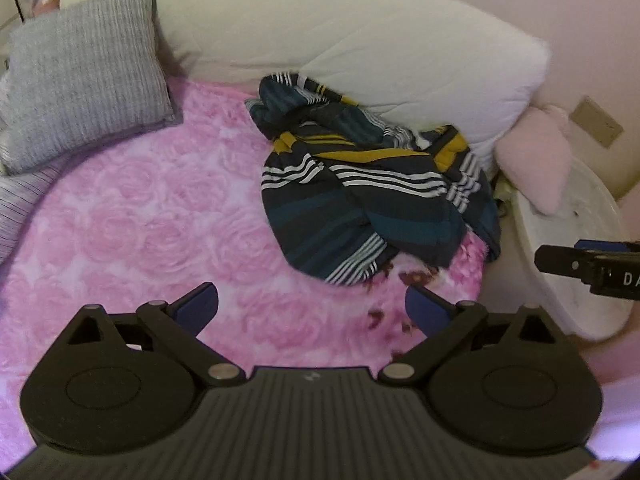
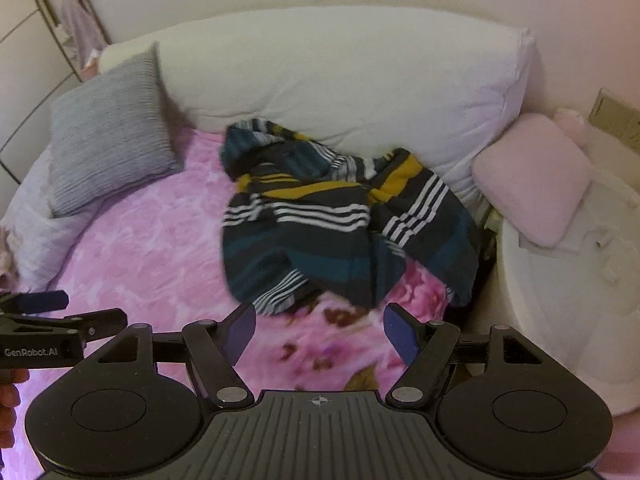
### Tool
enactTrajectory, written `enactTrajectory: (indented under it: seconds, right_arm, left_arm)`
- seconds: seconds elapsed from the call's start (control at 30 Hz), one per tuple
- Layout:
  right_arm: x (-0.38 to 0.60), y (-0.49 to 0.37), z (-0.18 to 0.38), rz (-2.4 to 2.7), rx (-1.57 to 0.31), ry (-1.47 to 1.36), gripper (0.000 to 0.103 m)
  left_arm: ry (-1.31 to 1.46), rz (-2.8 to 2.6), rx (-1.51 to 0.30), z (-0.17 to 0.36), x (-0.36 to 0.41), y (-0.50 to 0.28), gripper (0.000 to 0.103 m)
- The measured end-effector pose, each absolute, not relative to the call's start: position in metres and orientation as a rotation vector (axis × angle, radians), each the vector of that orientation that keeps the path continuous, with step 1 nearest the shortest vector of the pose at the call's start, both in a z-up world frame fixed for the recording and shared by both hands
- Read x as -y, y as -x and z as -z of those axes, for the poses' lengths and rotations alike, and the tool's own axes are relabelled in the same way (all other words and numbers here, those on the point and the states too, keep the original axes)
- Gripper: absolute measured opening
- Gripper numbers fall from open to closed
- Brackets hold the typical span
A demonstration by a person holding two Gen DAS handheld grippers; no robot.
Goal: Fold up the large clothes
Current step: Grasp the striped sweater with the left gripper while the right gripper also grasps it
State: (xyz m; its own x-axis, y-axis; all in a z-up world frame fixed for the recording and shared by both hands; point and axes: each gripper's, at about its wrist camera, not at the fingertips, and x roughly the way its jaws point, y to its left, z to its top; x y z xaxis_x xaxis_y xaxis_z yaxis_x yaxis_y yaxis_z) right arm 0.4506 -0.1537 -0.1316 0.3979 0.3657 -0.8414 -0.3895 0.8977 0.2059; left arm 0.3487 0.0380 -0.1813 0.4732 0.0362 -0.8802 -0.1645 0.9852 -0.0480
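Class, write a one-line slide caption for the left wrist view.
Open left gripper above a pink blanket, facing a crumpled striped garment heaped against a white duvet.

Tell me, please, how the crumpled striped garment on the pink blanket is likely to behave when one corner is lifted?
The striped garment lies in soft folds, so it will probably hang limp and unfurl rather than keep its shape. It looks like thin fabric, likely light for its size. Part rests against the white pillow, and the fuzzy pink blanket may drag on it slightly.
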Motion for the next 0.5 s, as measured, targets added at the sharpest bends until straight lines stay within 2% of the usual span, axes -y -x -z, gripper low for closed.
enactTrajectory:
  seconds: [0.23,0.5]
  right_arm:
    - [0.148,-0.545,0.194,-0.478,-1.112,-0.007,0.068]
    - [0.129,-0.617,0.270,-0.447,-1.194,0.008,0.068]
  left_arm:
    - [0.158,-0.152,-1.129,0.248,-0.051,-0.433,0.094]
    - [0.240,-0.174,-1.219,0.329,-0.076,-0.494,0.091]
